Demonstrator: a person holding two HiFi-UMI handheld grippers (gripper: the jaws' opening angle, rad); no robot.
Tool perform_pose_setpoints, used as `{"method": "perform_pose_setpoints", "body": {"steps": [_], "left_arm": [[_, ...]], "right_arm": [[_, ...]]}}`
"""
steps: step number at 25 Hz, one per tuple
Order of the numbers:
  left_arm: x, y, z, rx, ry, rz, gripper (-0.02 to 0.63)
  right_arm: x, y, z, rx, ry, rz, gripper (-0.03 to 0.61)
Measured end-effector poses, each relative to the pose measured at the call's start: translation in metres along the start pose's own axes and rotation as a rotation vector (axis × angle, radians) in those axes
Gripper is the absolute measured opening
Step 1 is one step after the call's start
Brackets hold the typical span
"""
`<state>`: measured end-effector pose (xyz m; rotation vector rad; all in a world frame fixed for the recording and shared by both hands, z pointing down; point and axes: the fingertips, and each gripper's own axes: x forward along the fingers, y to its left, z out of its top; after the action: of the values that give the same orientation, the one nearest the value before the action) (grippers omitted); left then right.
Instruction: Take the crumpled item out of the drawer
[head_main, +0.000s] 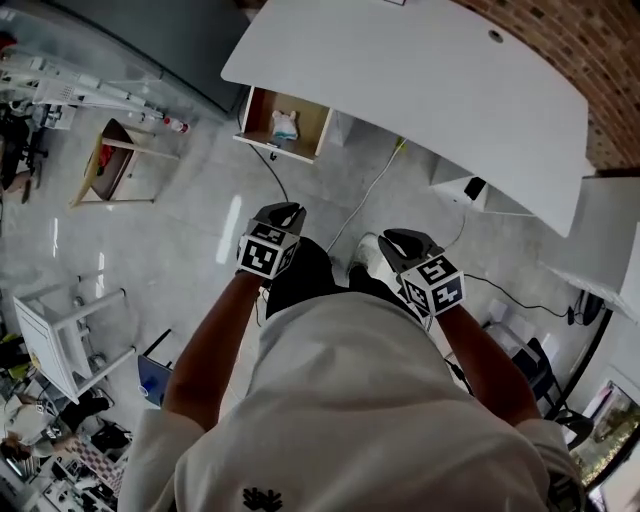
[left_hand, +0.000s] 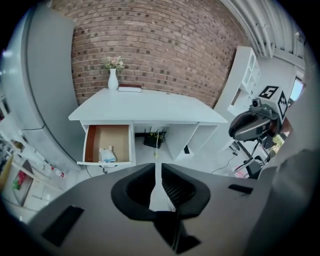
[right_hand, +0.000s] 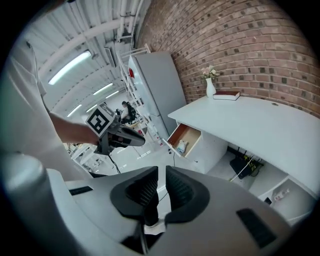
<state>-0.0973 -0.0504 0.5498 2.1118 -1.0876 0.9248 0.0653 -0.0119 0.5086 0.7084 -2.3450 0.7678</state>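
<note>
The crumpled item (left_hand: 106, 154) is a small white and pale blue lump on the bottom of the open drawer (left_hand: 117, 136), close behind the drawer front. From the head view it looks a little longer from front to back of the desk (left_hand: 145, 107), with its narrower end toward the desk's back, though it is too small to be sure. The drawer has a brown wooden inside and a white front, and it is pulled out from under the desk's left end, as seen from the front of the desk.

On the desk's back edge, above the drawer, stands a white vase of flowers (left_hand: 113, 79), with a dark red book (left_hand: 130, 88) lying just beside it. A brick wall (left_hand: 160, 45) rises behind the desk. In the desk's open middle bay sits a black box with cables (left_hand: 154, 137). A thin dark cable (head_main: 278, 175) lies on the floor in front of the desk, running from below the drawer toward the person, and a pale cable (head_main: 372, 192) runs out from under the desk's middle. A grey cabinet (left_hand: 40, 75) stands at the desk's left side.

Both tools are held well in front of the desk. The left gripper (left_hand: 155, 166) has its jaws drawn in to a thin slit with nothing between them. The right gripper (right_hand: 161, 170) is the same, also empty
</note>
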Motion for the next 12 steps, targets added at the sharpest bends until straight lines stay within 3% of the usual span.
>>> {"method": "perform_pose_setpoints", "body": {"steps": [3, 4, 9, 12], "left_arm": [[0.022, 0.041, 0.013, 0.037, 0.042, 0.029, 0.065], [0.031, 0.056, 0.016, 0.057, 0.057, 0.032, 0.114], [0.082, 0.133, 0.026, 0.179, 0.131, 0.052, 0.117], [0.116, 0.190, 0.034, 0.316, 0.179, 0.072, 0.113]], "right_arm": [[0.011, -0.013, 0.014, 0.016, 0.010, -0.001, 0.071], [0.017, -0.017, 0.018, 0.020, 0.015, -0.006, 0.071], [0.051, -0.035, 0.044, 0.084, 0.045, -0.057, 0.071], [0.082, -0.044, 0.064, 0.137, 0.067, -0.101, 0.071]]}}
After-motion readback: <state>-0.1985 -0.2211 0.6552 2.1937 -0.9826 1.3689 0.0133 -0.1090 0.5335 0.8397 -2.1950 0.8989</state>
